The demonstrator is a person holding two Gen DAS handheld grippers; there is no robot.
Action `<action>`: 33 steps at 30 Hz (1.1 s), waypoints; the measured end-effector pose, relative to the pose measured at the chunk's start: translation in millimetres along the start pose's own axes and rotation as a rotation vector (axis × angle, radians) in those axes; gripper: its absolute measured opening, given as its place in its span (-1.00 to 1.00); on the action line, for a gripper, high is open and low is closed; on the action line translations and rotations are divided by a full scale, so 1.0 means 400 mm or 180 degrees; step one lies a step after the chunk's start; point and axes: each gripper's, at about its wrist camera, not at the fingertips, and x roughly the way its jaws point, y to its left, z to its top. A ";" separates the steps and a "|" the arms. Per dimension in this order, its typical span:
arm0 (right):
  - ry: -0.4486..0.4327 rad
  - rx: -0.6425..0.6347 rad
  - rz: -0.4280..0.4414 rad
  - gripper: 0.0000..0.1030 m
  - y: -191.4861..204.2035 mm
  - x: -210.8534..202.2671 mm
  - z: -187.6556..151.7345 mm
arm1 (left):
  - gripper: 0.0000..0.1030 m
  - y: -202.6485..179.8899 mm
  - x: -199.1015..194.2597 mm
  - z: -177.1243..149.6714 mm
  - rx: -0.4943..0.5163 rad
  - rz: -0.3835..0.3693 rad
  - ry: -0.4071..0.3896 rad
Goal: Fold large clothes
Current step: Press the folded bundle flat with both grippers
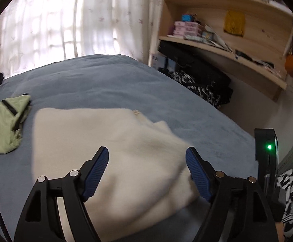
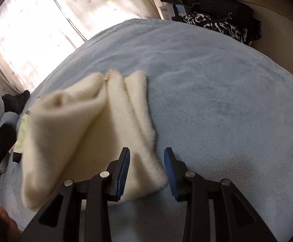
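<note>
Cream garment (image 1: 126,151) — folded, on bed (image 1: 110,84)

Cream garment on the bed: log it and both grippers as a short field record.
garment: cream fuzzy garment, folded in layers, lying on the blue blanket
left gripper: open, jaws wide, above the garment, nothing held
right gripper: open, the garment's near corner between its fingers, no pad visibly pressing
beside garment: green garment
behind bed: curtain, wooden shelves
</note>
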 end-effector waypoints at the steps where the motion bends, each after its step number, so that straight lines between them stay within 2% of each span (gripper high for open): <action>1: -0.0025 -0.0001 0.0033 -0.32 0.004 -0.012 0.007 | 0.56 0.027 -0.022 0.006 -0.0083 0.0067 -0.0002; 6: -0.0181 0.0041 0.0350 -0.26 0.033 -0.080 0.069 | 0.58 0.202 -0.070 0.013 -0.0594 0.0424 0.0176; 10: -0.0230 0.0044 0.0555 0.00 0.072 -0.114 0.126 | 0.57 0.357 -0.061 -0.012 -0.1004 0.0563 0.0443; 11: -0.0159 0.0047 0.0680 0.16 0.083 -0.110 0.141 | 0.58 0.386 -0.057 -0.021 -0.1079 0.0566 0.0498; 14: 0.0243 0.0185 0.1060 0.26 0.104 -0.057 0.187 | 0.58 0.463 -0.023 -0.047 -0.1232 0.0549 0.0692; 16: 0.0466 0.0197 0.1106 0.26 0.117 -0.016 0.210 | 0.57 0.500 0.009 -0.062 -0.1265 0.0518 0.0798; 19: 0.0718 0.0086 0.0895 0.26 0.135 0.055 0.242 | 0.57 0.532 0.059 -0.080 -0.1280 0.0401 0.0949; 22: 0.1008 0.0019 0.0881 0.26 0.144 0.132 0.258 | 0.58 0.554 0.093 -0.089 -0.1301 0.0226 0.0980; 24: 0.1186 0.0080 0.1004 0.26 0.135 0.183 0.263 | 0.58 0.563 0.106 -0.089 -0.1312 0.0141 0.0971; 27: 0.1438 0.0192 0.1131 0.26 0.120 0.258 0.267 | 0.69 0.576 0.127 -0.092 -0.1305 0.0040 0.1000; 30: 0.1743 0.0410 0.1371 0.26 0.102 0.326 0.259 | 0.79 0.574 0.137 -0.097 -0.1282 0.0010 0.1019; 33: 0.1808 0.0366 0.1462 0.27 0.119 0.345 0.258 | 0.80 0.570 0.140 -0.097 -0.1255 -0.0030 0.1023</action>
